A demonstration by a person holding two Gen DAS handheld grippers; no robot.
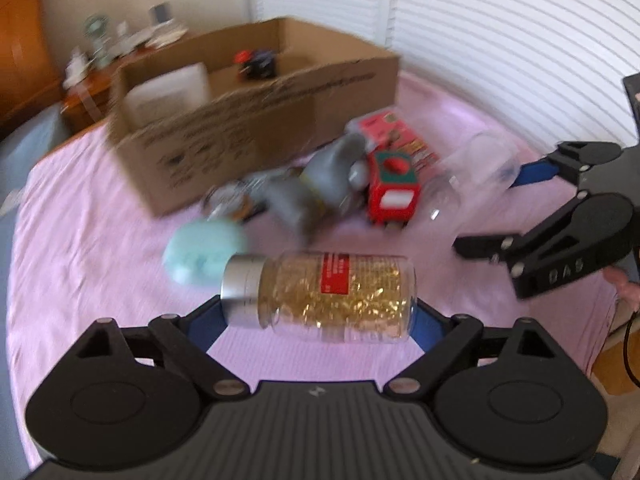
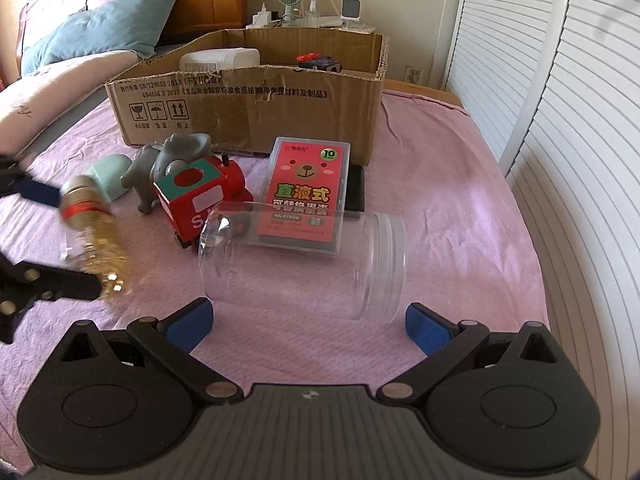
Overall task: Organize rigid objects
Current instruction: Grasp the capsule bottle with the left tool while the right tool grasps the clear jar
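Observation:
My left gripper (image 1: 318, 314) is shut on a clear bottle of gold capsules (image 1: 320, 294) with a silver cap and red label, held sideways above the pink bedspread; the bottle also shows blurred in the right wrist view (image 2: 94, 228). My right gripper (image 2: 308, 326) is open, its blue pads either side of an empty clear plastic jar (image 2: 304, 264) lying on its side just ahead. Behind the jar lie a pink card box (image 2: 306, 192), a red toy train (image 2: 200, 196), a grey elephant figure (image 2: 168, 164) and a mint-green object (image 2: 110, 174). The cardboard box (image 2: 256, 108) stands open beyond.
The cardboard box holds a white container (image 2: 220, 60) and a small dark toy (image 2: 318, 62). A black flat object (image 2: 356, 194) lies under the card box. Pillows (image 2: 100, 20) and a headboard are at the left, a cluttered nightstand (image 2: 316, 16) behind, louvred doors (image 2: 560, 120) at the right.

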